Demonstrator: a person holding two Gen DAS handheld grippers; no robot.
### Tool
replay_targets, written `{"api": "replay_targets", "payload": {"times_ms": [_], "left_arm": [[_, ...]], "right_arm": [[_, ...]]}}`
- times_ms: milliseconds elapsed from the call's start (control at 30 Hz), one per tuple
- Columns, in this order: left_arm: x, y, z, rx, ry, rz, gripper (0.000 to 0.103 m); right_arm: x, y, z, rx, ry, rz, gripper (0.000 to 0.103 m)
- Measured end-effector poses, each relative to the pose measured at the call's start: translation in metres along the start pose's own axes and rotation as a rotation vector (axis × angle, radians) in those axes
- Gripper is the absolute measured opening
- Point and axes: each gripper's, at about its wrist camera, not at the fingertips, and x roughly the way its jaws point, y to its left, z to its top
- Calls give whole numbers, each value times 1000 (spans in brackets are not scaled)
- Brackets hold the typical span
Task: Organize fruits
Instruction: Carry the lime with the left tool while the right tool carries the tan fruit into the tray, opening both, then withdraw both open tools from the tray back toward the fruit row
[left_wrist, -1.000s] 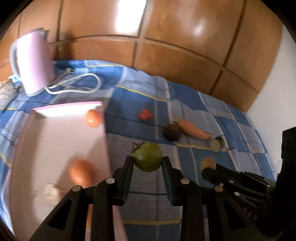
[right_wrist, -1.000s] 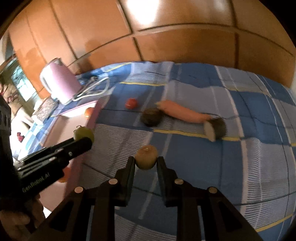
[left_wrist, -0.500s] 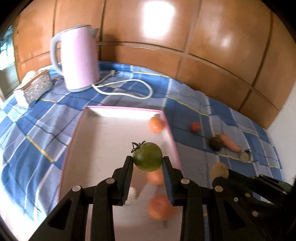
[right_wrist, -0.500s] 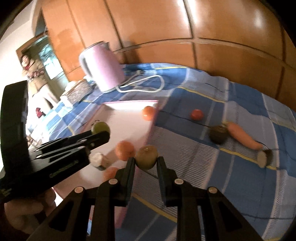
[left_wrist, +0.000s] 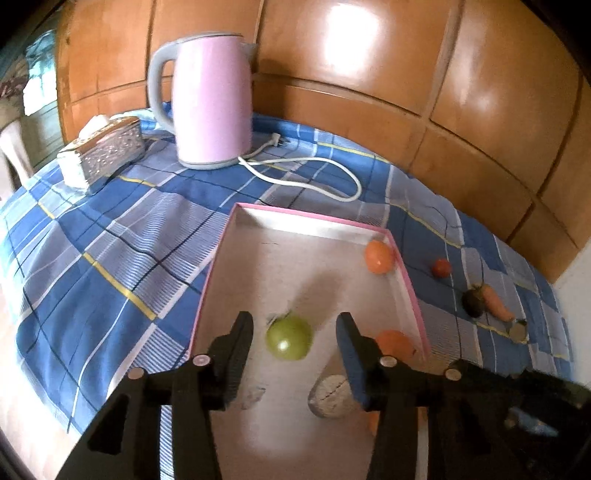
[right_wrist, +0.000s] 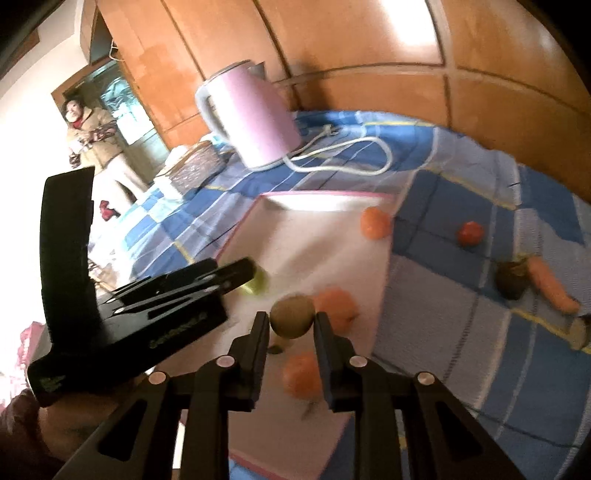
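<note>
Nearest in the left wrist view, the left tool (left_wrist: 294, 334) has its jaws spreading apart, and the green tomato (left_wrist: 289, 338) sits between them with clear gaps on both sides, over the floor of the pink-rimmed tray (left_wrist: 314, 220). In the right wrist view, the right tool (right_wrist: 291, 325) is also opening; the brownish-green fruit (right_wrist: 291, 321) is between its jaws, and whether the pads touch it cannot be told (the frame is blurred there). Three orange fruits lie in the tray, one in the far corner (left_wrist: 378, 256). Beyond the tray, on the blue checked cloth (left_wrist: 110, 236), lie a small red tomato (left_wrist: 441, 267) and a carrot (left_wrist: 496, 303). Farthest back stands a pink kettle (left_wrist: 210, 99).
</note>
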Motion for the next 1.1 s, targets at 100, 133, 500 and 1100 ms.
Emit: {"api": "replay_targets", "payload": {"times_ms": [100,133,500,1100], "left_arm": [[-3,2,-1,-6,-5,14,48],[-3,2,-1,-8,-6,15,48],[-12,-4,-12,-23,-4,21,49],[-32,-41,-32,66,-25,-24,49]], "right_arm": [[3,5,-4,-2,10,2,35],[3,6,-5,-5,14,-1,35],[-9,-4,-17,24,5,-81,36],[-40,-25,-32,90,-69,-191,39]]}}
